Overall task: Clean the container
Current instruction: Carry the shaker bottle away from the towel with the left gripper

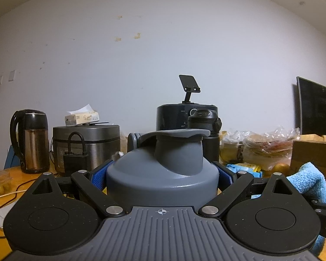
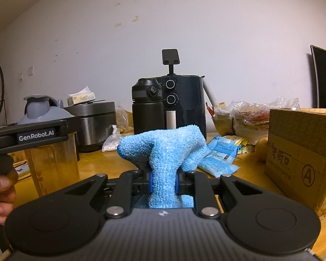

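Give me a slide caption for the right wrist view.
Right tool shut on a blue microfiber cloth, with the lidded clear container held in the left tool at left.

The container (image 2: 52, 152), a clear amber-tinted shaker with a grey flip-spout lid (image 1: 163, 169), stands upright just left of the rice cooker (image 2: 93, 126), while the bunched fluffy blue cloth (image 2: 163, 152) sits well right of it.

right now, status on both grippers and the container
Left gripper shut on container, grey lid on. Right gripper shut on blue cloth, apart from container. Nothing between them; clutter sits behind on table.
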The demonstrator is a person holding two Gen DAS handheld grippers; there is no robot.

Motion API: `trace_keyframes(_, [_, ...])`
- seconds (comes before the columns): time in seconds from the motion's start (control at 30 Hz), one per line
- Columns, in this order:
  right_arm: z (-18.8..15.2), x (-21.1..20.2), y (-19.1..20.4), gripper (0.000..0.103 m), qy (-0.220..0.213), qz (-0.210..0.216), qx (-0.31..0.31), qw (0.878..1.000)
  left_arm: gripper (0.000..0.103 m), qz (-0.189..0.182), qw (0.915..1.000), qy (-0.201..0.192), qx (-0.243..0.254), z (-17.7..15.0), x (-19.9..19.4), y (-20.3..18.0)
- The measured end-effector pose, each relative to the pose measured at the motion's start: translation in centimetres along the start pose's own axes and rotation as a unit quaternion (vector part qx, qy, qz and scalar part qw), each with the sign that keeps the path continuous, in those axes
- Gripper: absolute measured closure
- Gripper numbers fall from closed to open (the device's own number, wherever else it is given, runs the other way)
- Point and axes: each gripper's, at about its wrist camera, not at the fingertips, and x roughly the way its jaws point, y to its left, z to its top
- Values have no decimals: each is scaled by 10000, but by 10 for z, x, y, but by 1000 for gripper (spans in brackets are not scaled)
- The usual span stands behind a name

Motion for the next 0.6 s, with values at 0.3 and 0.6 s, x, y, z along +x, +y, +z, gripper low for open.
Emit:
trace_keyframes(0.3, [0, 0, 0, 88, 15, 11, -39, 10000, 8, 75, 9999, -59, -84, 10, 4, 21])
trace_keyframes(0.6, [0, 0, 2, 88, -4, 26, -58, 10000, 8, 185, 9998, -63, -107, 14, 5, 41])
